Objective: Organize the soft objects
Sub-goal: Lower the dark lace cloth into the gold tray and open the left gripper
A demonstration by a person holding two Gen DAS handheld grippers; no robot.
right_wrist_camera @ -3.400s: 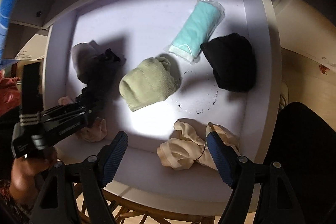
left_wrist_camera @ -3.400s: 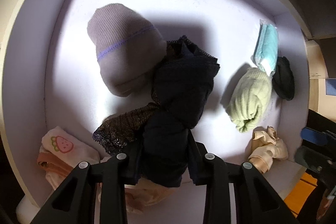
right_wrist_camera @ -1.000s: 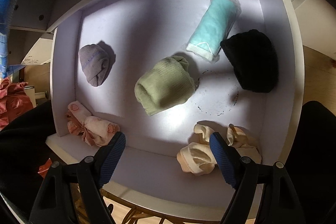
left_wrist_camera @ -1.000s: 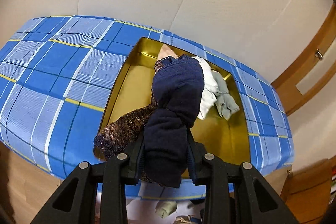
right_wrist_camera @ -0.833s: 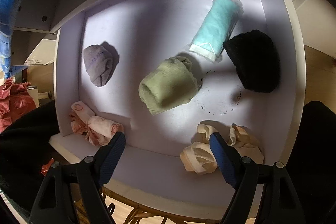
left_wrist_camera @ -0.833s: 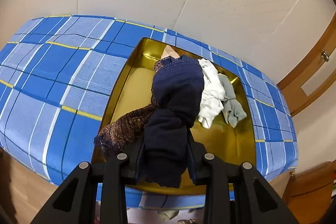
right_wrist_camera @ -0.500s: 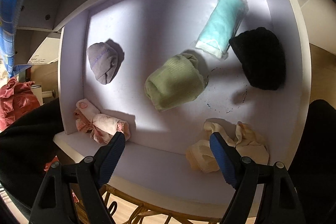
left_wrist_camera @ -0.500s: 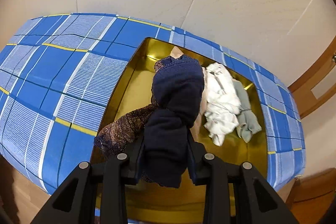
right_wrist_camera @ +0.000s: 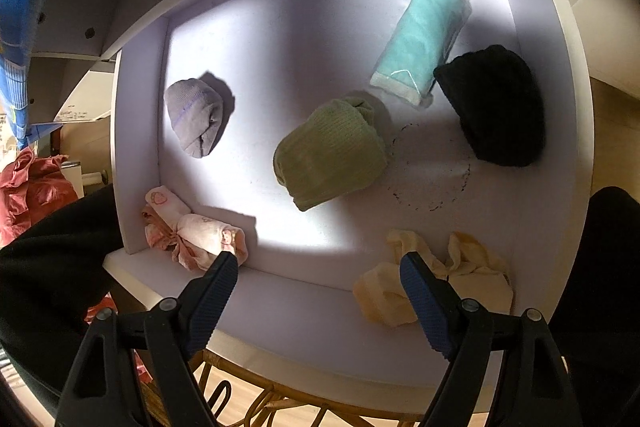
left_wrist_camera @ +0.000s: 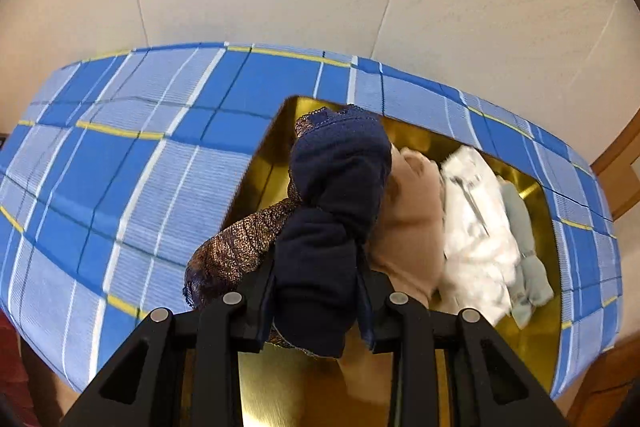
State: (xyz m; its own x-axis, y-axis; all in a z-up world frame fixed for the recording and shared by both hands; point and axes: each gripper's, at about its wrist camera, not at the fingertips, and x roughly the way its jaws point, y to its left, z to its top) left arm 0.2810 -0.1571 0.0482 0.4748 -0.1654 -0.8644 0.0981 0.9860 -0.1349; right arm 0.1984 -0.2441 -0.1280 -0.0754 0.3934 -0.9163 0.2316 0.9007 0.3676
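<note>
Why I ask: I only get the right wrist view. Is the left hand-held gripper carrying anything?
Observer: Yes. The left hand-held gripper is shut on a navy lace-trimmed bundle.
Operator: Where is it holding that?
Observer: Over a gold tin surrounded by a blue plaid cloth.
Operator: Anything in the tin?
Observer: A beige piece, a white piece and a pale grey-blue piece lie side by side in its right half.
</note>
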